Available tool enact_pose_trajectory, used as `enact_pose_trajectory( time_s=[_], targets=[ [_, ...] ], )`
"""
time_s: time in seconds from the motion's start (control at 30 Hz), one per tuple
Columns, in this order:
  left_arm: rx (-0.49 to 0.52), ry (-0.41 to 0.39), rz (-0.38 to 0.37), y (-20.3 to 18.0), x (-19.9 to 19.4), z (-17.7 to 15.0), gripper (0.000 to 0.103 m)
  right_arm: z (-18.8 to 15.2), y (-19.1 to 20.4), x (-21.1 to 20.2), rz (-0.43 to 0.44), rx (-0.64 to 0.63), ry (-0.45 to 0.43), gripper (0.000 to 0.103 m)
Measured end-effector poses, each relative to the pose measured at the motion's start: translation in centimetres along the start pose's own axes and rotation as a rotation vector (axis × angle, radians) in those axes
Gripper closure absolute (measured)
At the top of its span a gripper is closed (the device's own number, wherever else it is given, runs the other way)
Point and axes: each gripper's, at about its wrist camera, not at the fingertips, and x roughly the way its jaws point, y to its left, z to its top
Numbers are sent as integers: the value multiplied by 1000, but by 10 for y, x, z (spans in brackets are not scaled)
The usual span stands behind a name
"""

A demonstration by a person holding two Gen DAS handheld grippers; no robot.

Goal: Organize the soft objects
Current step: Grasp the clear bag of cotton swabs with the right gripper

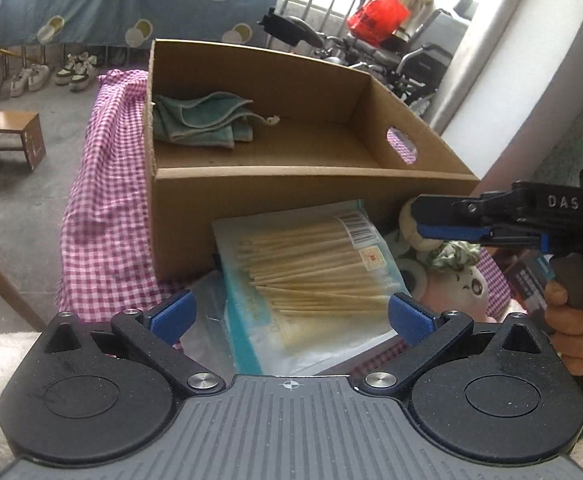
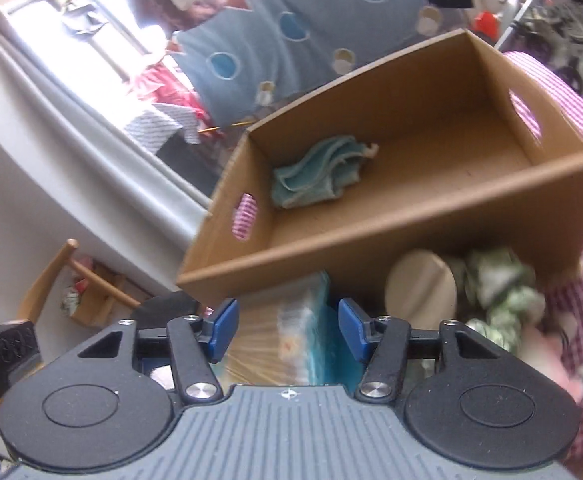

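A folded teal cloth (image 1: 201, 120) lies in the open cardboard box (image 1: 291, 184) — left rear corner.

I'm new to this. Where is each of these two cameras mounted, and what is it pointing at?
Left wrist: sits on the left gripper, looking down past its open fingers at a packet of sticks and the cardboard box; the right gripper and the hand holding it show.
Right wrist: sits on the right gripper, tilted, facing the same box.
Shared: box, teal cloth inside, packet.
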Motion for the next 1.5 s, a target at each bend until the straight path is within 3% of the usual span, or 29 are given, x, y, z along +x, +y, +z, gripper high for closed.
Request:
enact_pose_trajectory(
  time_s=[0.5,0.87,1.5],
  targets=[
    [79,48,18,-23,30,-4,1,-21,-6,38,-27,14,64,64],
    [123,51,51,-37,34,-5,1,-25,-2,34,-32,-1,43,65],
    [183,-48,57,-60,6,-3,0,-26,11,4,12,-21,-26,68]
  ],
)
